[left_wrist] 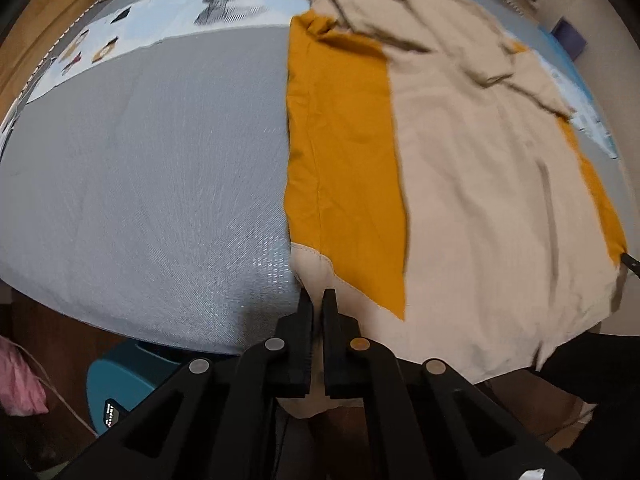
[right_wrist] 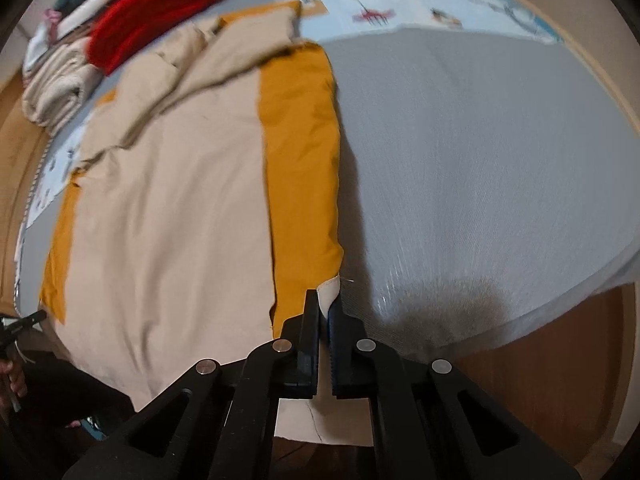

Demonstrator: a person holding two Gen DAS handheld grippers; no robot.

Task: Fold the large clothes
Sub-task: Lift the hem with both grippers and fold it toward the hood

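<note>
A large beige and mustard-yellow garment (left_wrist: pixel 460 184) lies spread on the grey bed, its sleeves folded across the top; it also shows in the right wrist view (right_wrist: pixel 168 200). My left gripper (left_wrist: pixel 317 300) is shut on the garment's beige hem at its near left corner. My right gripper (right_wrist: pixel 325 304) is shut on the beige hem at the near right corner, by the yellow panel (right_wrist: pixel 300 184). The hem hangs over the bed's near edge between the jaws. The left gripper's tip shows at the far left of the right wrist view (right_wrist: pixel 28 320).
The grey bed cover (left_wrist: pixel 140 184) carries a pale blue patterned sheet (left_wrist: pixel 168 20) at the far end. Folded beige and red clothes (right_wrist: pixel 152 12) are stacked at the bed's far corner. A teal object (left_wrist: pixel 120 384) stands on the floor below the bed edge.
</note>
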